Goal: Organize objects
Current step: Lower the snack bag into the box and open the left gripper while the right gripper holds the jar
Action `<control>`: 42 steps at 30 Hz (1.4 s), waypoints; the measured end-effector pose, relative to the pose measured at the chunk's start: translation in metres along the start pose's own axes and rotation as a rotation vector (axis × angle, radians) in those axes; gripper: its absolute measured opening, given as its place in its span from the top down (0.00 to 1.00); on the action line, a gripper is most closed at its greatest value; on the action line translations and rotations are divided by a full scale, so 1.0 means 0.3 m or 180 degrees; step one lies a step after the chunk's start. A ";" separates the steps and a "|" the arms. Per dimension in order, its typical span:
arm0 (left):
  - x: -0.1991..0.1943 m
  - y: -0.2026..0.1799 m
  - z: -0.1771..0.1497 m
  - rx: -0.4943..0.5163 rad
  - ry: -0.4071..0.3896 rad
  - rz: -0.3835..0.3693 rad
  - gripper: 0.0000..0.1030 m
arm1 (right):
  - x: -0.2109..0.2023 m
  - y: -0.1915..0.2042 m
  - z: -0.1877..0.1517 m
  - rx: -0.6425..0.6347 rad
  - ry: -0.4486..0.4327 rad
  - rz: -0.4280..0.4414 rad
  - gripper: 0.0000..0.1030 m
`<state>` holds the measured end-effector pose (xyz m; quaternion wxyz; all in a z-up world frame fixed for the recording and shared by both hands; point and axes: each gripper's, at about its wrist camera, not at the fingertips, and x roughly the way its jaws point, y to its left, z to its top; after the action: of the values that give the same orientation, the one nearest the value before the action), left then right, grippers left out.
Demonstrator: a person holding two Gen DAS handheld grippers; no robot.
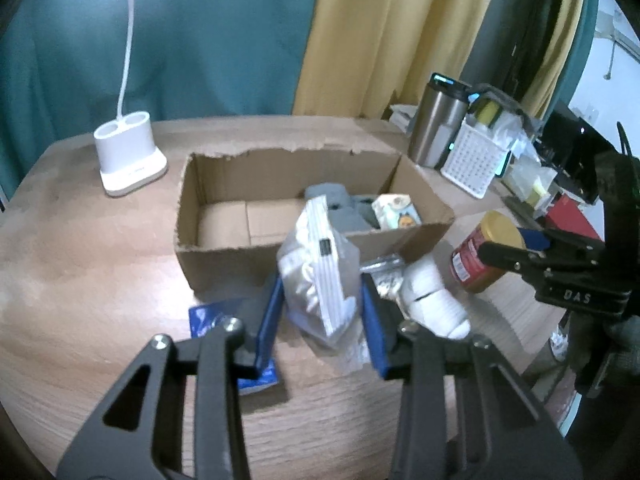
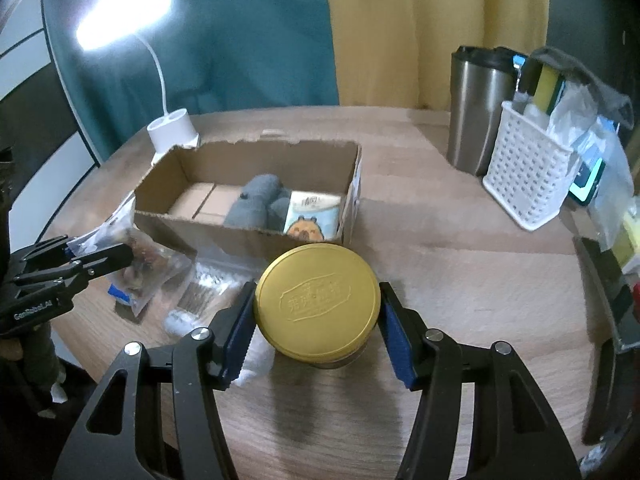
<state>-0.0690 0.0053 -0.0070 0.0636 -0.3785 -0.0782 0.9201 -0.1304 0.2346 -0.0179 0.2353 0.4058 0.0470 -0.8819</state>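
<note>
An open cardboard box (image 1: 224, 258) (image 2: 200, 228) sits mid-table holding grey socks (image 1: 340, 208) (image 2: 256, 200) and a tissue pack with a capybara picture (image 1: 396, 210) (image 2: 312, 216). My left gripper (image 1: 322, 316) is shut on a clear plastic snack bag (image 1: 320, 276) (image 2: 148, 264), held just in front of the box. My right gripper (image 2: 318, 324) is open around a gold-lidded jar (image 2: 318, 300) (image 1: 480, 256) standing on the table. White rolled socks (image 1: 432, 300) and a clear zip bag (image 2: 208, 284) lie between the grippers.
A white lamp base (image 1: 128, 160) (image 2: 172, 128) stands behind the box at left. A steel tumbler (image 2: 476, 112) (image 1: 436, 128), a white perforated basket (image 2: 524, 168) (image 1: 472, 160) and clutter fill the right. A blue packet (image 1: 212, 316) lies under my left gripper.
</note>
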 end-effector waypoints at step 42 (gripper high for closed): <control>0.194 0.069 0.204 -0.0414 -0.0062 -0.0124 0.62 | 0.054 -0.014 0.235 -0.0176 -0.0249 0.0253 0.40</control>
<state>-0.1544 -0.0106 -0.0079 0.0559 -0.3712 -0.1457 0.9153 -0.1904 0.2129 0.0167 0.2830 0.3659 0.0460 -0.8854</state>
